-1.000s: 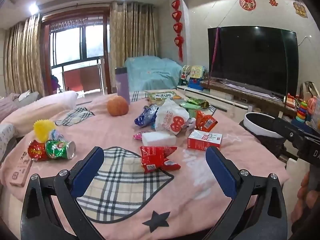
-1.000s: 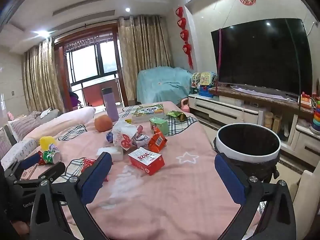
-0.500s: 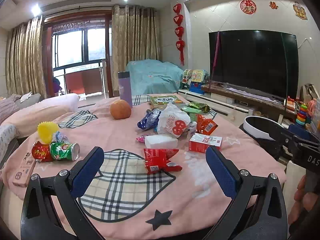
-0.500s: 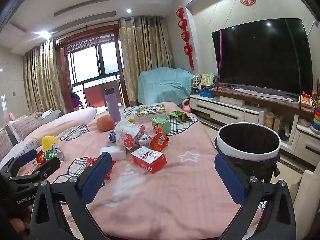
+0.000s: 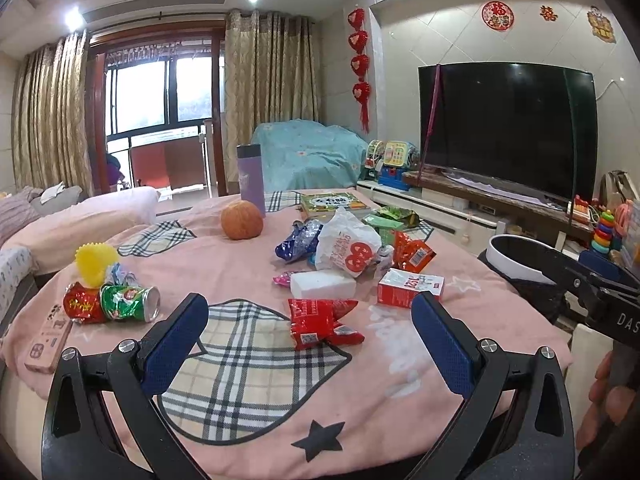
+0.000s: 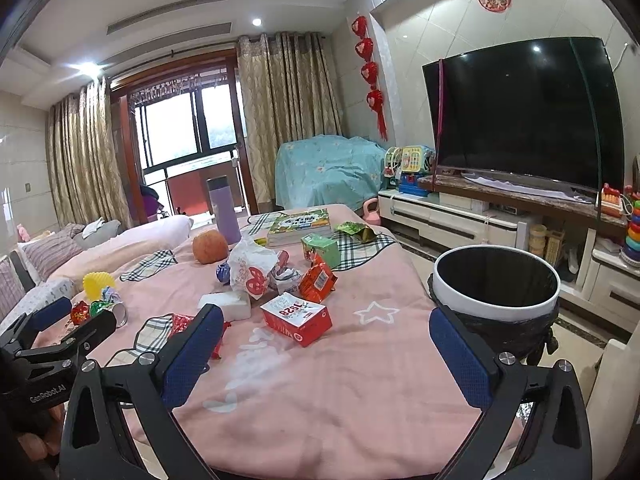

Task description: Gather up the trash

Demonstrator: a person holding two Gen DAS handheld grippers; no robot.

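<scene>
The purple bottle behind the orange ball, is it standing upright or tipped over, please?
Upright: the purple bottle stands vertically on the table, cap on top.

Bright daylight from window [image 5: 160, 96], ceiling spots glaring; sharp focus, fisheye-bent edges.

The white plastic bag [image 6: 251, 268] hides most of the blue wrapper [image 6: 222, 272] behind it in the right wrist view. Right of that bag, the bin [image 5: 516, 258] is partly covered by the right gripper [image 5: 608, 280] in the left wrist view. Print on the bag is too small to read.
</scene>
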